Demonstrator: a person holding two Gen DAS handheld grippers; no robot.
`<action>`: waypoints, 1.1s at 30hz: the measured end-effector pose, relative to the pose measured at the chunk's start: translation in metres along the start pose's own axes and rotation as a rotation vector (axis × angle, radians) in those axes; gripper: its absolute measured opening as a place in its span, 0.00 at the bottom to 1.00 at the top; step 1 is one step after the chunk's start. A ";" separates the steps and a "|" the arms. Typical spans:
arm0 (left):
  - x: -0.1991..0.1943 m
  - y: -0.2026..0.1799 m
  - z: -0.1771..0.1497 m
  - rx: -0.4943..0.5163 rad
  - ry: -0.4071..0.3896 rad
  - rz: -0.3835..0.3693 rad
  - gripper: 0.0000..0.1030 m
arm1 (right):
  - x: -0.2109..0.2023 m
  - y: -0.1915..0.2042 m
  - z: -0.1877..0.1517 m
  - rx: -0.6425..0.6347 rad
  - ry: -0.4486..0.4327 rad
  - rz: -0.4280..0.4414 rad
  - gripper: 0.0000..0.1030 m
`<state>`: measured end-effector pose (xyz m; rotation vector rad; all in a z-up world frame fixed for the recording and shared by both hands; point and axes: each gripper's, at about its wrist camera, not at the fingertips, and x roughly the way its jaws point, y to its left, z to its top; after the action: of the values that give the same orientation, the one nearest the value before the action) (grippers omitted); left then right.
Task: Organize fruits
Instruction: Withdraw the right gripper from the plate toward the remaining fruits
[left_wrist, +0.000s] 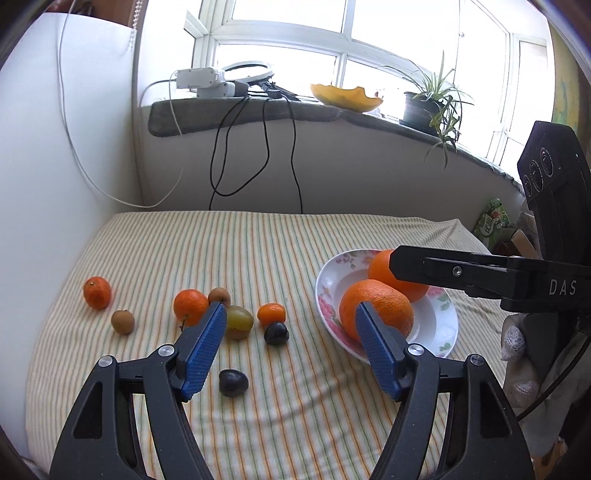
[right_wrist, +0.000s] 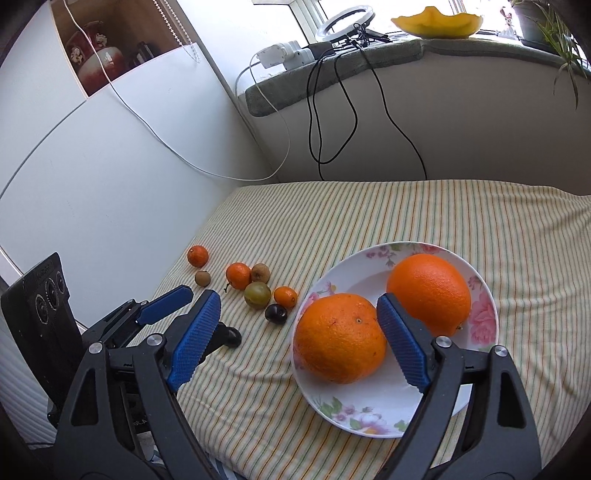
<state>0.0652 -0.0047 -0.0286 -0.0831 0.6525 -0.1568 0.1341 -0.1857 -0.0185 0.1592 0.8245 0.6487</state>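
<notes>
Two large oranges (right_wrist: 341, 338) (right_wrist: 430, 291) lie on a white floral plate (right_wrist: 373, 410); the plate also shows in the left wrist view (left_wrist: 441, 325). Small fruit lies loose on the striped cloth: mandarins (left_wrist: 97, 292) (left_wrist: 190, 306) (left_wrist: 271, 314), brown longans (left_wrist: 122, 322), a green grape (left_wrist: 239, 322) and two dark plums (left_wrist: 233, 383) (left_wrist: 276, 333). My left gripper (left_wrist: 291, 314) is open and empty above the cloth, near the small fruit. My right gripper (right_wrist: 299, 306) is open and empty, its jaws on either side of the near orange without touching it.
The striped cloth (left_wrist: 258, 243) covers the table, which meets a white wall on the left. Cables (left_wrist: 258, 155) hang from a windowsill holding a power strip, a ring light, a yellow bowl (left_wrist: 347, 96) and a potted plant (left_wrist: 428, 107). Green packets (left_wrist: 493, 221) sit at the right.
</notes>
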 end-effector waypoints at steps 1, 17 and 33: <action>-0.001 0.002 -0.002 -0.001 0.000 0.010 0.71 | 0.000 0.002 -0.001 -0.015 -0.006 -0.007 0.86; -0.017 0.068 -0.048 -0.108 0.053 0.105 0.70 | 0.022 0.037 -0.006 -0.180 0.026 0.000 0.84; 0.015 0.055 -0.054 -0.111 0.135 -0.038 0.44 | 0.101 0.073 -0.007 -0.343 0.236 0.015 0.49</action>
<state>0.0500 0.0457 -0.0874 -0.1933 0.7949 -0.1638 0.1449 -0.0682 -0.0593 -0.2266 0.9246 0.8229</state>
